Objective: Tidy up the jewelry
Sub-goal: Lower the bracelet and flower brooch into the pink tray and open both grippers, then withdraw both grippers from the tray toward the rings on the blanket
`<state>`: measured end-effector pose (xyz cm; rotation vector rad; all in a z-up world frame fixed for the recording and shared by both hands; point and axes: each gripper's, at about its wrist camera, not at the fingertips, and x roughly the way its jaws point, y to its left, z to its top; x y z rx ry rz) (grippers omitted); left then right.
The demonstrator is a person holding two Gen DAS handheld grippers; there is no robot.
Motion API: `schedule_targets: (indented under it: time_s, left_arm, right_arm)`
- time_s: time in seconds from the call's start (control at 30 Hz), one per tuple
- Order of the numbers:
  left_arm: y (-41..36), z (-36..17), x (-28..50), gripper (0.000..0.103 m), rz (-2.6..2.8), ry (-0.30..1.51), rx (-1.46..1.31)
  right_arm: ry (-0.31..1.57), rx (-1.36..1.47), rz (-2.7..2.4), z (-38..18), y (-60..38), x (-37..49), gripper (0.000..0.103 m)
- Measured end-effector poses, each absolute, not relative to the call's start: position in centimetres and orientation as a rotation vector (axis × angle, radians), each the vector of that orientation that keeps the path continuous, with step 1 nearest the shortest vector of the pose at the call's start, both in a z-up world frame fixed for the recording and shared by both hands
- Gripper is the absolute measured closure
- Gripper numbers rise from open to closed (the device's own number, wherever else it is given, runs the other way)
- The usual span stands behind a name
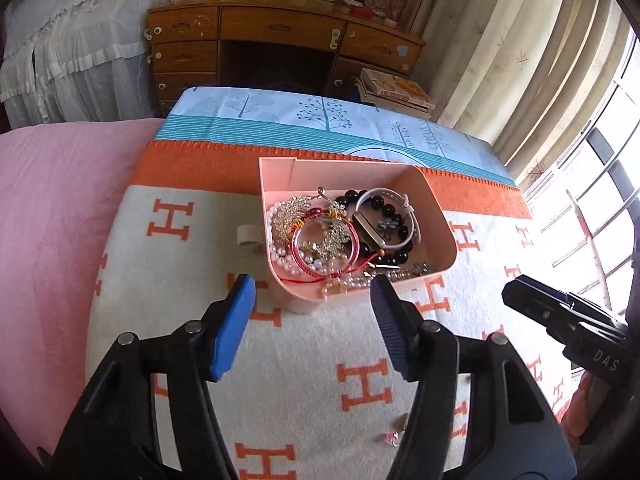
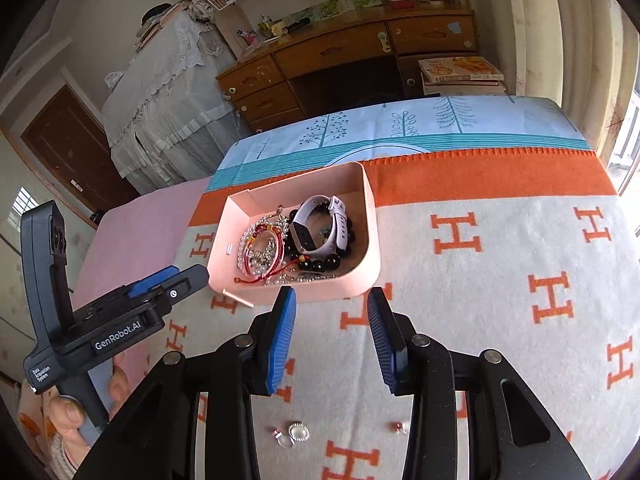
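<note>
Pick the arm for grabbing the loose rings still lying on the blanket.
Right, probably. The small rings lie on the blanket just below the right gripper, whose jaws stand open and empty. The left gripper, also open, points at the pink tray.

Jewelry [image 1: 336, 236] in tray [image 1: 436, 200] on blanket [image 1: 320, 360], rings [image 2: 298, 432] nearer, desk [image 1: 280, 36] behind

The tray [image 1: 436, 216] is pink. The blanket [image 2: 500, 320] is white with orange H letters. The beads [image 1: 386, 210] are black. The watch band [image 2: 340, 216] is pale purple.
</note>
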<state>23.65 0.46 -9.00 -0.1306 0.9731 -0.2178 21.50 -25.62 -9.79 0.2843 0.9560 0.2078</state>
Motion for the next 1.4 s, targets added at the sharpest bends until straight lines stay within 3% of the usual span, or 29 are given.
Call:
schedule_targets:
  time_s: [0.23,0.5,0.87,1.13,1.4]
  left_arm:
    - [0.1,-8.2,17.2,0.046,-0.310,0.914,-0.075]
    - [-1.2,-12.4,11.6,0.046,-0.502,0.972,0.036]
    - [-3.5,-15.9,10.4,0.047,-0.715,0.941,0.300]
    - [-6.1,-17.1,11.5,0.067,-0.761,0.919,0.491]
    - [-7.0,-17.1,11.9,0.070,-0.834,0.879,0.562]
  right_arm:
    - [0.932,0.295,0.185,-9.0,-28.0,15.8,0.065]
    - [0.970,0.238,0.137,-11.7,-28.9,10.7,0.065]
    - [1.075,0.215,0.180,-16.5,-27.6,8.6,0.065]
    - [1.076,0.201,0.193,-17.0,-27.3,8.9,0.065]
    - [1.085,0.226,0.193,-17.7,-28.2,9.4,0.065]
